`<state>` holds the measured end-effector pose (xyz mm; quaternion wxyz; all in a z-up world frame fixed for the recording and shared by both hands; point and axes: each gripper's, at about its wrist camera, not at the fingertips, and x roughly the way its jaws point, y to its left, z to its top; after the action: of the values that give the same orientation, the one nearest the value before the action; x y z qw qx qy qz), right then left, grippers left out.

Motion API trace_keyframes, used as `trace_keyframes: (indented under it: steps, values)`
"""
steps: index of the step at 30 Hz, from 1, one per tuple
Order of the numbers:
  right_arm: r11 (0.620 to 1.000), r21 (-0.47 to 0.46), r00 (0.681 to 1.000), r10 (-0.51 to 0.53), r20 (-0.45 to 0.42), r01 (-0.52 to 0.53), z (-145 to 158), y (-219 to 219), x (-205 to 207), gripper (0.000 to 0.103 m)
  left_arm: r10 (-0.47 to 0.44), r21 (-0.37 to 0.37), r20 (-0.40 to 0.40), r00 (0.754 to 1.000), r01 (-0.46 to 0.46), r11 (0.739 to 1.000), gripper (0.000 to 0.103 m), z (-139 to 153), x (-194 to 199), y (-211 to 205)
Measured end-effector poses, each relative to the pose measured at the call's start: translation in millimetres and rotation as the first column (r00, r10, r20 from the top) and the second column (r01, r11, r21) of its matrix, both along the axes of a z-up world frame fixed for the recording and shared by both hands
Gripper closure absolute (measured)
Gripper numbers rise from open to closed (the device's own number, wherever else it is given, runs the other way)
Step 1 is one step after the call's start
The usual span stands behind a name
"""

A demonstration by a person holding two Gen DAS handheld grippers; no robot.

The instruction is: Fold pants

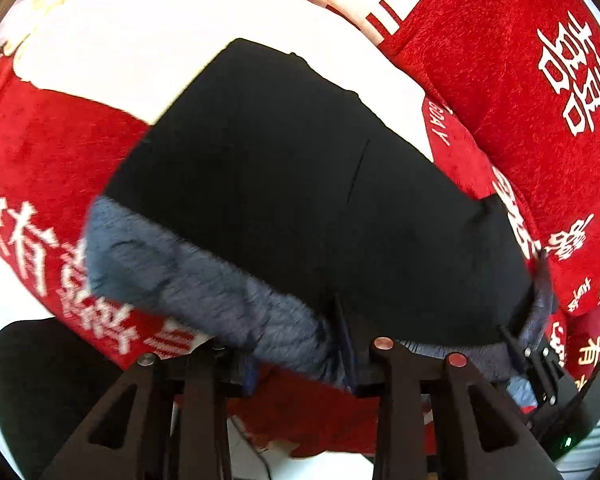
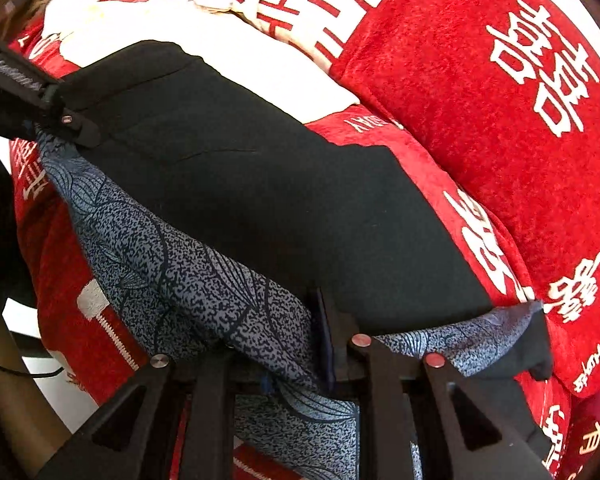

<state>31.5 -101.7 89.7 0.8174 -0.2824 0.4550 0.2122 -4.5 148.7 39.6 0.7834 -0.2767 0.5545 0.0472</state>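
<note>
Black pants lie across a red bedspread, and their near edge shows a blue-grey patterned inner side. My left gripper sits at that near edge. Its pads stand apart with patterned cloth lying loosely between them, so it is open. In the right wrist view the pants stretch away to the left, where the left gripper rests at their far corner. My right gripper is shut on a bunch of the patterned cloth. The right gripper also shows at the pants' right corner.
The red bedspread with white characters covers the bed, with a white patch behind the pants. A thick red fold rises to the right. The bed's edge, pale floor and a thin cable lie at the lower left.
</note>
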Motion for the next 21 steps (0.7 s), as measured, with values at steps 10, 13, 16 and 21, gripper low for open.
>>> trace_keyframes:
  steps: [10, 13, 16, 21]
  values:
    - [0.999, 0.046, 1.0, -0.007, -0.018, 0.008, 33, -7, -28, 0.02, 0.083, 0.112, 0.009, 0.997, -0.083, 0.99, 0.069, 24, -45, 38]
    - [0.989, 0.139, 0.998, -0.048, -0.034, 0.052, 48, -16, -23, 0.02, 0.084, 0.106, 0.024, 0.996, -0.086, 0.991, 0.069, 30, -42, 36]
    - [0.955, 0.245, 0.986, -0.154, -0.066, 0.166, 53, -26, -1, 0.02, 0.006, 0.118, 0.053, 0.999, -0.012, 0.993, 0.069, 37, -28, 14]
    - [0.928, 0.184, 0.931, -0.278, -0.236, 0.324, 13, -32, 27, 0.02, -0.093, 0.127, -0.019, 0.995, 0.095, 0.987, 0.069, 14, 2, -22]
